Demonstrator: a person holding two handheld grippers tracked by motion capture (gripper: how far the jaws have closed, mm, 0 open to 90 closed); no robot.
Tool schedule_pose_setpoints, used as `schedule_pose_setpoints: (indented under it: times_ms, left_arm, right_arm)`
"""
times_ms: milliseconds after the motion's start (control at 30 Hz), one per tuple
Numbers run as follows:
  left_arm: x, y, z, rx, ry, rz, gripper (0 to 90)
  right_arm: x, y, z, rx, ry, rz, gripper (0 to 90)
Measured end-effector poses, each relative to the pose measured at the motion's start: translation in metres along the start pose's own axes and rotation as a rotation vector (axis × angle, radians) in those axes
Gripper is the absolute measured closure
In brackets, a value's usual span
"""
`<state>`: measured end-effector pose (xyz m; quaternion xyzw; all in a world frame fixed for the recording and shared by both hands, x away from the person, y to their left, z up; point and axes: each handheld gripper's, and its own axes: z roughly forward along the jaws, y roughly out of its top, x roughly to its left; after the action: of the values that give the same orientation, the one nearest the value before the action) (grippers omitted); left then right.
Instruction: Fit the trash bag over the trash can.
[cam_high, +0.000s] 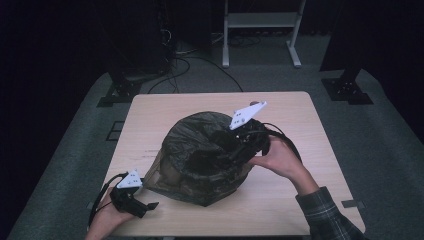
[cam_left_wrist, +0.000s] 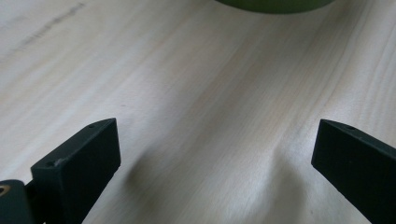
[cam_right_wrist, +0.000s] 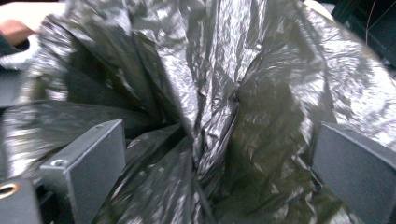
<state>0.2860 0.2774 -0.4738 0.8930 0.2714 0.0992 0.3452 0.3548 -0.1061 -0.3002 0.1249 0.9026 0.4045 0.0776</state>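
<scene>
- High view: black plastic bag (cam_high: 200, 150) draped over a green bin (cam_high: 210, 192) mid-tabletop (cam_high: 300, 110). Thin film, probably light, limp, slippery; best pinched at a gathered fold on the rim. Right tool (cam_high: 235, 150) reaches into the bag mouth from the right, hand (cam_high: 275, 157) behind it. Left tool (cam_high: 150, 205) lies low at the near-left corner, apart from the bag.
- Left gripper view: jaws wide, nothing between them, bare tabletop below; green bin edge (cam_left_wrist: 275, 4) ahead.
- Right gripper view: jaws wide, crumpled bag film (cam_right_wrist: 219, 107) between them, not pinched.
</scene>
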Motion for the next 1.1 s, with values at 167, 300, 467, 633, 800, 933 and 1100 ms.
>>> schedule_pose_setpoints:
  times_ms: [167, 300, 467, 633, 800, 933, 1100]
  left_arm:
    - [-0.002, 0.0, 0.006, 0.0, 0.016, 0.013, 0.0]
    - [-0.002, -0.006, 0.006, -0.049, 0.019, 0.01, 0.0]
    - [-0.002, -0.007, 0.006, -0.059, 0.024, 0.007, 0.0]
    - [-0.002, -0.007, 0.006, -0.06, 0.023, 0.007, 0.0]
    - [-0.003, -0.007, 0.006, -0.061, 0.024, 0.006, 0.0]
    - [-0.003, -0.007, 0.006, -0.061, 0.023, 0.006, 0.0]
    - [-0.003, -0.007, 0.006, -0.06, 0.023, 0.006, 0.0]
  right_arm:
    - [-0.003, 0.006, 0.018, 0.088, 0.026, -0.005, 2.2]
    - [-0.004, 0.01, 0.024, 0.15, 0.038, 0.007, 0.9]
    - [-0.003, 0.013, 0.028, 0.259, 0.041, -0.003, 1.0]
    - [-0.001, 0.016, 0.032, 0.363, 0.038, -0.012, 1.0]
    - [-0.002, 0.017, 0.035, 0.44, 0.036, 0.005, 1.0]
    - [-0.002, 0.018, 0.035, 0.43, 0.04, -0.004, 1.0]
    - [-0.004, 0.031, 0.023, 0.335, 0.025, -0.005, 1.0]
